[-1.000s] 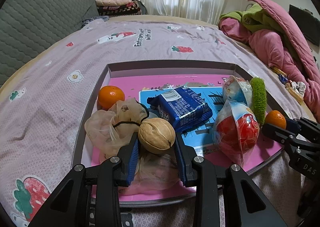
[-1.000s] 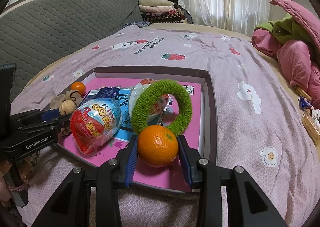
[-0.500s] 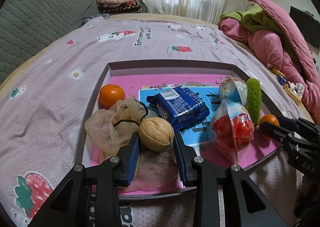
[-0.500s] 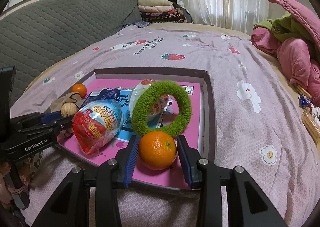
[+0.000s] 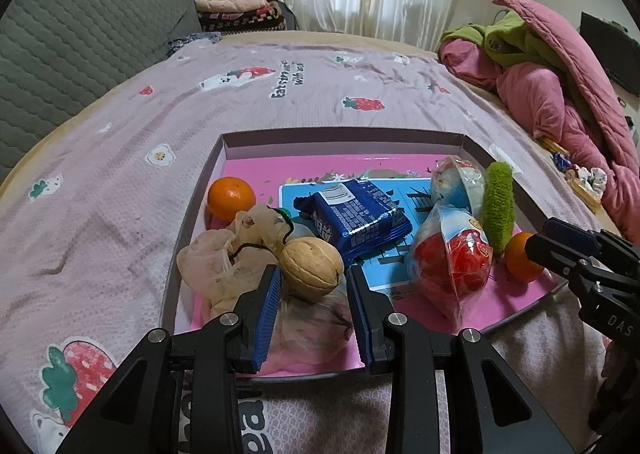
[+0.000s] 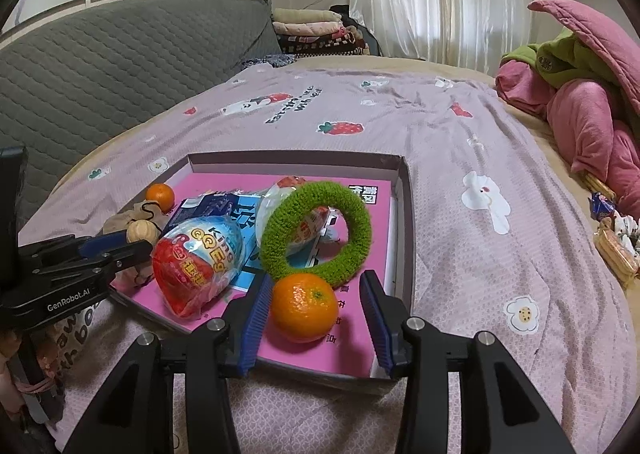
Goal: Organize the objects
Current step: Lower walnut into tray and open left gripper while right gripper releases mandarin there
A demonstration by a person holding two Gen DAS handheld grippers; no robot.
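A shallow pink-floored box (image 5: 224,145) (image 6: 400,213) lies on the bed. In it are a walnut (image 5: 311,268), a beige mesh pouch (image 5: 224,254), a blue snack pack (image 5: 354,213), two wrapped toy eggs (image 5: 448,266) (image 5: 456,183), a green knitted ring (image 6: 316,230) and two oranges (image 5: 231,197) (image 6: 303,308). My left gripper (image 5: 314,286) is open with the walnut between its jaws, the right jaw apart from it. My right gripper (image 6: 314,304) is open around the near orange, which rests on the box floor.
The bed has a lilac strawberry-print sheet (image 5: 120,173). A grey quilted headboard (image 6: 100,73) is at the left. Pink and green bedding (image 5: 560,73) is piled at the right, with small wrapped items (image 6: 612,238) by it. Folded blankets (image 5: 240,9) lie at the back.
Both grippers have opened and drawn back toward the box's near edge. The right gripper let go of the orange, now on the box floor. The walnut sits loose between the left jaws.
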